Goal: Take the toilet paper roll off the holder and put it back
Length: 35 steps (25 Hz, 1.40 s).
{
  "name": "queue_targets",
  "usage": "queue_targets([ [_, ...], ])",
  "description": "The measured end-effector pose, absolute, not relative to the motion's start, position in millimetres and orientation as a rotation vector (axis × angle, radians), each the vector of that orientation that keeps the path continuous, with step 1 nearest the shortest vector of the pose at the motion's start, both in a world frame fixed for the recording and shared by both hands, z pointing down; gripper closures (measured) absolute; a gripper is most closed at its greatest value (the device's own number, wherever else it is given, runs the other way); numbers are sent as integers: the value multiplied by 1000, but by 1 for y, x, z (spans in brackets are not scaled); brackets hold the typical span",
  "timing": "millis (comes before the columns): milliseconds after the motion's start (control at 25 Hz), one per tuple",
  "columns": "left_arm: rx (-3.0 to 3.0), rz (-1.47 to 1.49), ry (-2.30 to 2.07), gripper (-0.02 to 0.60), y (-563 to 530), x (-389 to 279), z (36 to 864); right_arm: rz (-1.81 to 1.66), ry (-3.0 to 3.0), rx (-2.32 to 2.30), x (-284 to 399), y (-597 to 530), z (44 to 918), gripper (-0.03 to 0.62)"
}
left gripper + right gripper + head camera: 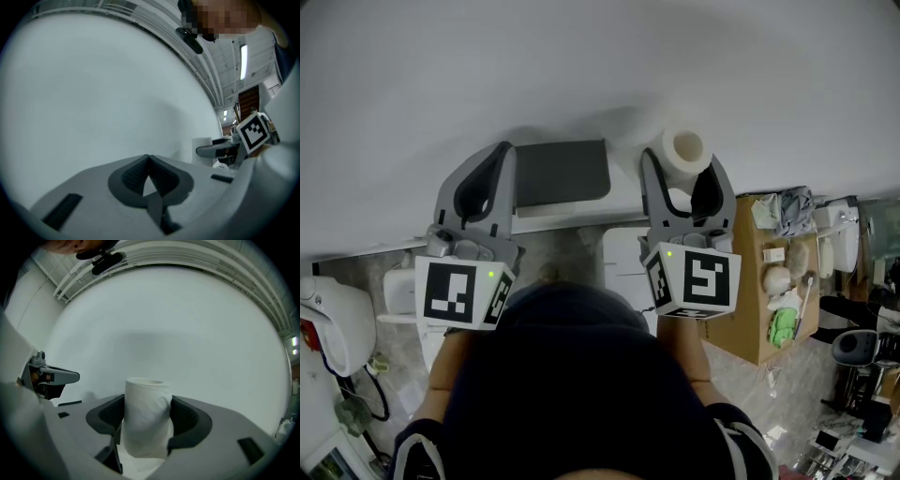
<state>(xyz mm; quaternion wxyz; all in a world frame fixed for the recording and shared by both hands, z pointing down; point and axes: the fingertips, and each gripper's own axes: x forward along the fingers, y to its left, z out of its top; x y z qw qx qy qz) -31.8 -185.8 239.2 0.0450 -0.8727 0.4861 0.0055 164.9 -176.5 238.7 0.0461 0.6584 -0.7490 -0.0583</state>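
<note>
Right tool (pixel 684 178): jaws part-closed, clamped on the soft white toilet paper roll (pixel 145 413), which stands upright between the pads with its sides pinched in. The roll is clear of the white wall (pixel 581 66) ahead.

Left tool (pixel 149 168): jaws together, holding nothing.

The dark grey flat rectangular holder (pixel 562 172) sits on the wall, left of the right tool and just beside the left tool's tip.

Assessment: the roll appears to be off the holder, with the return step pending. The next move calls for carrying the roll leftward and lining its hollow core up with the holder's bar. That bar is not visible.
</note>
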Motion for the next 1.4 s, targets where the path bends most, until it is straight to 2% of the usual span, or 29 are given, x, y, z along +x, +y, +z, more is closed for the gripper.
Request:
queue_targets([
  [1400,-2688,20,1467,581,-186,-36,244,-267,-2292,2017,157,-167,207,289],
])
